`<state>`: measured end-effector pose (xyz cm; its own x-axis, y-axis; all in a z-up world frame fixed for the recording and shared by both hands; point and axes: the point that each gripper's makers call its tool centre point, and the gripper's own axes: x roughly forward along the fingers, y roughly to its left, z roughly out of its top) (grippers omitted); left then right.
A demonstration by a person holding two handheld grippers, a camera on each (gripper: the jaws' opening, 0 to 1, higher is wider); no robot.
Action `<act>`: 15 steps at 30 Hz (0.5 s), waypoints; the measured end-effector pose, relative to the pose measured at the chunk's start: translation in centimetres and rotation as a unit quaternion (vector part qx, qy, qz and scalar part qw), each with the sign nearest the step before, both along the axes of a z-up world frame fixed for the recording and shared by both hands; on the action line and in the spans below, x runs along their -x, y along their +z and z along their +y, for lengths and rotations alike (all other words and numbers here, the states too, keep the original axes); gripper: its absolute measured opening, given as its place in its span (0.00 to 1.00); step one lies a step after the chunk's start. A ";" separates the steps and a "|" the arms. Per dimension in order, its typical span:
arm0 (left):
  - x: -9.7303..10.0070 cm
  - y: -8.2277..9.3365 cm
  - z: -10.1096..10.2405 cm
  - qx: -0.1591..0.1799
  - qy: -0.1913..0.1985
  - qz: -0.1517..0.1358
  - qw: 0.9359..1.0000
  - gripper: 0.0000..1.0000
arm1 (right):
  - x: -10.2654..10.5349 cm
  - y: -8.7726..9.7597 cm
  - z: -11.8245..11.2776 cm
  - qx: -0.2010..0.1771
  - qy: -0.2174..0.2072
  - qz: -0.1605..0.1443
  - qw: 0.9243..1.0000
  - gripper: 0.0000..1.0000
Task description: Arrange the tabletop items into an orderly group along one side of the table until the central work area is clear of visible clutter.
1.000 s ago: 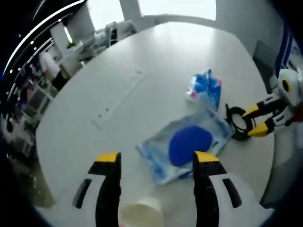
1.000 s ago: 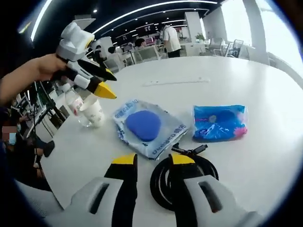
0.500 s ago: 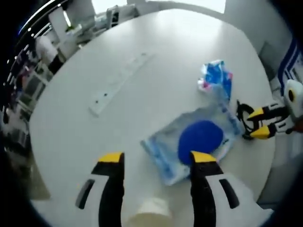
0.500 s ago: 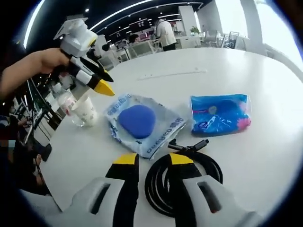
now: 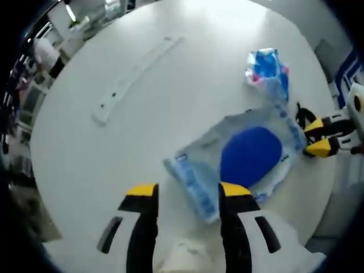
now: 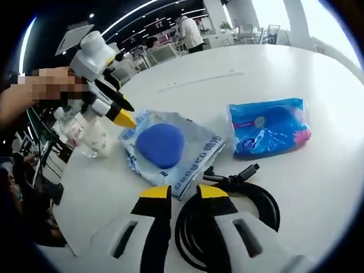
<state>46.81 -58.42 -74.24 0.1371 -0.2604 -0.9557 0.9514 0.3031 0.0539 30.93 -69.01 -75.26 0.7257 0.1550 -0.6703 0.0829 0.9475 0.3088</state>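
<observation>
White and round, the large table (image 5: 170, 74) carries everything, with an open-plan office of desks and chairs and a standing person (image 6: 190, 31) visible beyond its far edge in the right gripper view. A long, flat white strip (image 5: 135, 77) lies across the table's middle, well apart from the other items.

Nearer the edge lies the clear plastic pouch with blue print holding a round blue pad (image 6: 162, 145), flat on the table and also seen in the left gripper view (image 5: 244, 162). Just beside it, toward the far side, sits the blue and pink plastic tissue pack (image 6: 270, 128), which the left gripper view shows past the pouch (image 5: 267, 71). A coiled black cable (image 6: 256, 210) lies at the table edge, touching the pouch's near corner, its plug end pointing toward the tissue pack.

A white paper cup (image 6: 96, 136) stands upright near the pouch's other side, with a clear bottle just behind it; the cup's rim shows low in the left gripper view (image 5: 185, 256).

The left gripper (image 5: 185, 193) hangs above the cup with its yellow-tipped jaws parted and nothing between them. The right gripper (image 6: 182, 193) has its jaws a narrow gap apart, one jaw lying over the cable coil; whether it grips the cable I cannot tell.
</observation>
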 end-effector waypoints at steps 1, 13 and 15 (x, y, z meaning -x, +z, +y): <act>-0.1 -0.2 0.1 -0.005 -0.001 -0.001 1.000 0.38 | -0.1 -0.1 0.0 -0.003 -0.003 0.003 1.000 0.14; 0.9 -2.1 0.5 -0.029 -0.006 0.022 0.999 0.27 | -0.4 -0.8 -0.2 -0.014 -0.012 0.024 1.000 0.05; 1.0 -2.1 0.4 -0.029 -0.008 0.025 0.999 0.24 | -0.4 -0.8 -0.2 -0.017 -0.016 0.024 0.999 0.04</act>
